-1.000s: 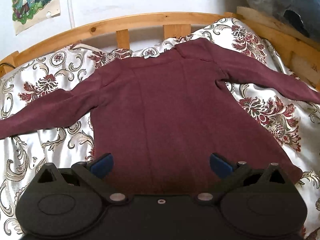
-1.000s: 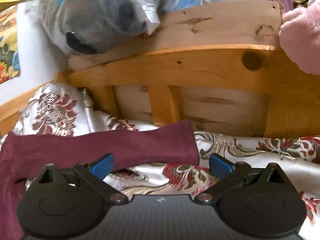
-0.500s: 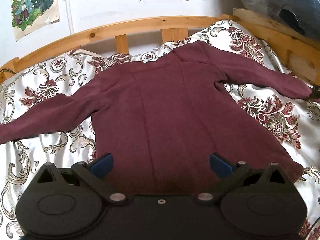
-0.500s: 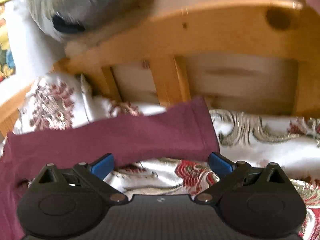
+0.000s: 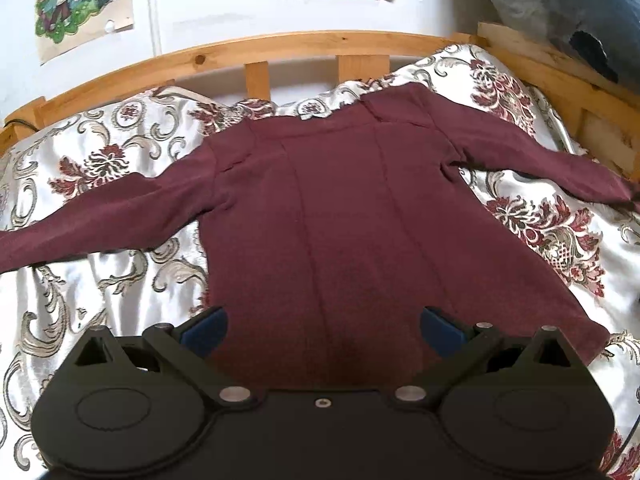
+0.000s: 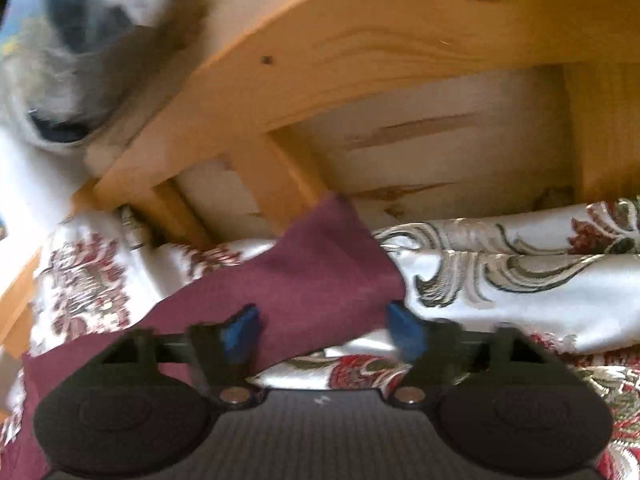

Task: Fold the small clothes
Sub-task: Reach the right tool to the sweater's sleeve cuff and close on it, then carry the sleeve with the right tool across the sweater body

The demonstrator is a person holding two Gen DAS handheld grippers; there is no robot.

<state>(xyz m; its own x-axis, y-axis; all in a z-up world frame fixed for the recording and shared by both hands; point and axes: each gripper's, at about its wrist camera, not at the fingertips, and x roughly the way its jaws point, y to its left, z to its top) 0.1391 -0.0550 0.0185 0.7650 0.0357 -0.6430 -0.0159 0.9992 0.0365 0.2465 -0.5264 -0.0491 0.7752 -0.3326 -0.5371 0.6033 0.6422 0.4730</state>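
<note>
A maroon long-sleeved top (image 5: 340, 208) lies flat on a flowered bedspread (image 5: 120, 280), both sleeves spread out to the sides. My left gripper (image 5: 322, 330) hangs open over the top's near hem, blue pads wide apart, nothing between them. In the right wrist view the end of the right sleeve (image 6: 320, 272) lies between the blue pads of my right gripper (image 6: 324, 332). Its jaws are closing around the cuff. The pads stand at either side of the cloth, and I see no firm pinch. The picture is blurred and tilted.
A wooden bed rail (image 5: 280, 46) runs along the far side, and a wooden end board (image 6: 360, 60) stands close behind the cuff. A plastic-wrapped bundle (image 5: 568, 4) sits on the board. Posters (image 5: 80, 0) hang on the white wall.
My right gripper has moved in over the sleeve's end, rolled to one side, and its pads have come closer together around the cuff. The left gripper has stayed where it was.
</note>
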